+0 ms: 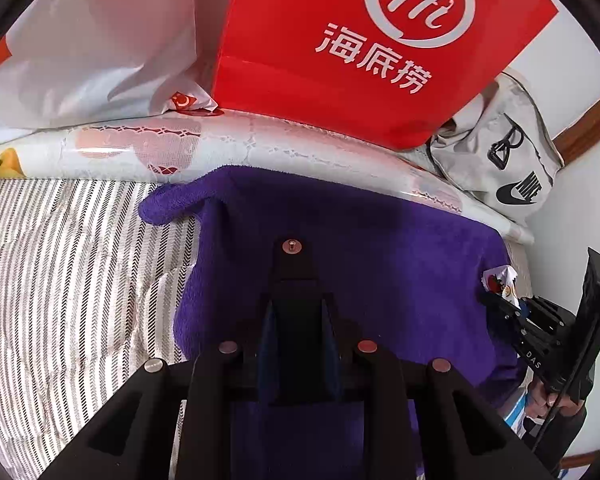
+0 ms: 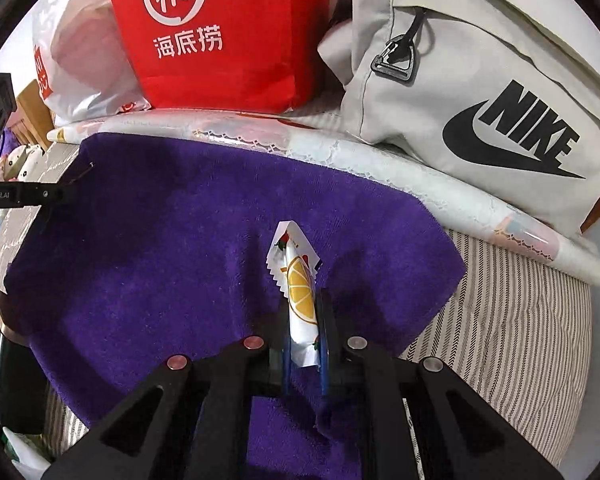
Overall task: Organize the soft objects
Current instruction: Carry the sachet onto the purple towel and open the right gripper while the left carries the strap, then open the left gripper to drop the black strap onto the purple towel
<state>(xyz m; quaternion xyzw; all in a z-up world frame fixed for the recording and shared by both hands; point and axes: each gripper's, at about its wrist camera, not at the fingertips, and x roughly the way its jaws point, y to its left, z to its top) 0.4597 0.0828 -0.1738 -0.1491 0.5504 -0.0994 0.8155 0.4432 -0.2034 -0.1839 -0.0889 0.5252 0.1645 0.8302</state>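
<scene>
Left gripper (image 1: pixel 291 248): I have its jaws nearly together over the near edge of the towel; they seem to pinch a fold of it, though I cannot see the pads bite.
Towel (image 1: pixel 380 248): purple terry, spread flat on the striped bed (image 1: pixel 72 264), its far left corner rolled over. I judge it light, limp and grippy; it will sag and drag, so I would take it at an edge or corner, never mid-cloth.
Sachet (image 2: pixel 300 292): small white packet with an orange-slice print, clamped upright in my right gripper, its crimped tip above the towel's middle. Light, crinkly, probably slippery film; I would hold it across the flat body, not the crimp.
Right gripper (image 2: pixel 302 304): jaws closed on the sachet's lower half; a flap of towel edge hangs just under them, caught or not I cannot tell.
Behind, left to right: white bag (image 2: pixel 80 60), red bag (image 2: pixel 220 40), grey Nike bag (image 2: pixel 480 100), all beyond a rolled sheet (image 2: pixel 340 152) at the towel's far edge.
</scene>
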